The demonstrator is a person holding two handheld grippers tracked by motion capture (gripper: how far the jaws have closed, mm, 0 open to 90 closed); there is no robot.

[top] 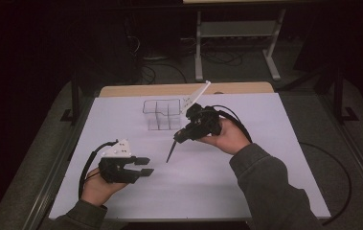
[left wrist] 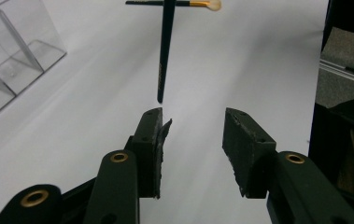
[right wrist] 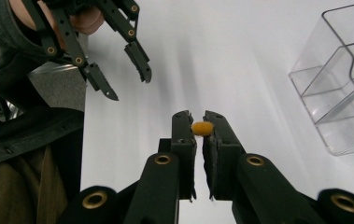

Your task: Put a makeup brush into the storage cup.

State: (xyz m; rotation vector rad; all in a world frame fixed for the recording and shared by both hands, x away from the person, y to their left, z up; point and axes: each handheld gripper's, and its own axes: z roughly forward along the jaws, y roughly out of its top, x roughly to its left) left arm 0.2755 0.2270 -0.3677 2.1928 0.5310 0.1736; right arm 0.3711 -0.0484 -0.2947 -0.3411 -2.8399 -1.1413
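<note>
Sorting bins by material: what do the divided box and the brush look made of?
Box: clear hard plastic, probably acrylic; the white table shows through its glossy, sharp-edged walls. Brush, held in the right claw: slim black handle with a smooth sheen, lacquered wood or plastic, can't tell which; a gold band and pale tip, likely metal and soft bristle.

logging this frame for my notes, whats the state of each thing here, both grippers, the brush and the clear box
left gripper: open, holding nothing, low over the white table
right gripper: shut on the makeup brush, lifted off the table
thin black makeup brush with a tan tip: clamped in the right gripper, handle slanting down, in the air
clear plastic divided organizer box: upright on the table, compartments look empty
</note>
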